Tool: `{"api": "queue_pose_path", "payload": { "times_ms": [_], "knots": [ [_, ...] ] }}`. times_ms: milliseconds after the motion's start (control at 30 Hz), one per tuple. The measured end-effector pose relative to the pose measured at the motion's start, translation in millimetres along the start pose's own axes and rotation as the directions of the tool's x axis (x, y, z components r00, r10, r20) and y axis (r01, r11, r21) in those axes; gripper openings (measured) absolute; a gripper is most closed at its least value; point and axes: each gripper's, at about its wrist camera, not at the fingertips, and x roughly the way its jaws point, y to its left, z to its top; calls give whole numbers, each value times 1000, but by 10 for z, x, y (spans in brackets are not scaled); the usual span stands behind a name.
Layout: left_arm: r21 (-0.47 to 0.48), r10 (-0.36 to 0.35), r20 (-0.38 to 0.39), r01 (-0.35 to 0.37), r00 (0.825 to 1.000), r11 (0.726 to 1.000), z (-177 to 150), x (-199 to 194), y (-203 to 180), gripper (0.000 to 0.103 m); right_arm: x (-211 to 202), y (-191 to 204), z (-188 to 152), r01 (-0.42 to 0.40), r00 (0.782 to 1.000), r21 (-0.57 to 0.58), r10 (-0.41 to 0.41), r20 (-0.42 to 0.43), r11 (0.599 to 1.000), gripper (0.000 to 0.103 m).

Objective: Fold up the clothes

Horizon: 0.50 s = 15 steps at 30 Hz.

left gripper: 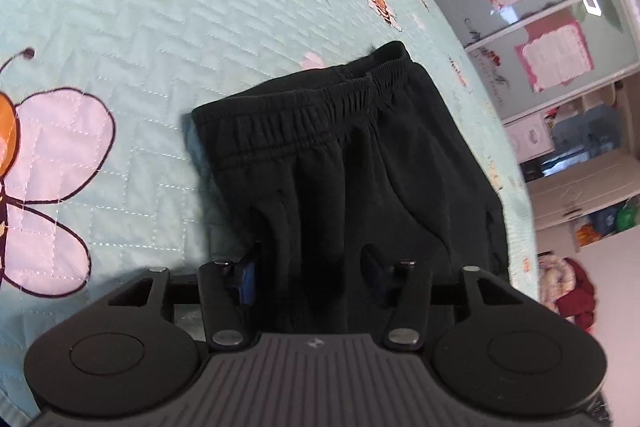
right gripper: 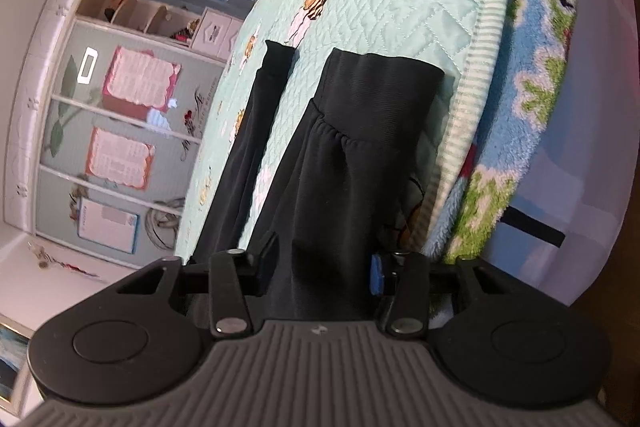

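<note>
Your left gripper (left gripper: 310, 277) pinches the black sweatpants (left gripper: 360, 155) below the waistband; your right gripper (right gripper: 322, 267) clamps a leg near its cuff (right gripper: 380, 83). The thick fleece could slip free if you lift fast (the folds look bulky). They lie on a mint quilted bedspread (left gripper: 180, 7), wardrobe (right gripper: 120, 99) beyond.
</note>
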Motion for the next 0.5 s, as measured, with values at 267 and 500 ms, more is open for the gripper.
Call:
{"api": "queue_pose_path", "payload": {
  "times_ms": [267,500],
  "knots": [
    [26,-68,76,66,995,997,-2,-327,-142,13,-134,245,66,-52,998,-73,55,39,996,5],
    [16,-146,117,145,982,989,54,-613,-231,13,-275,476,136,-123,989,-54,127,79,991,4]
  ]
}}
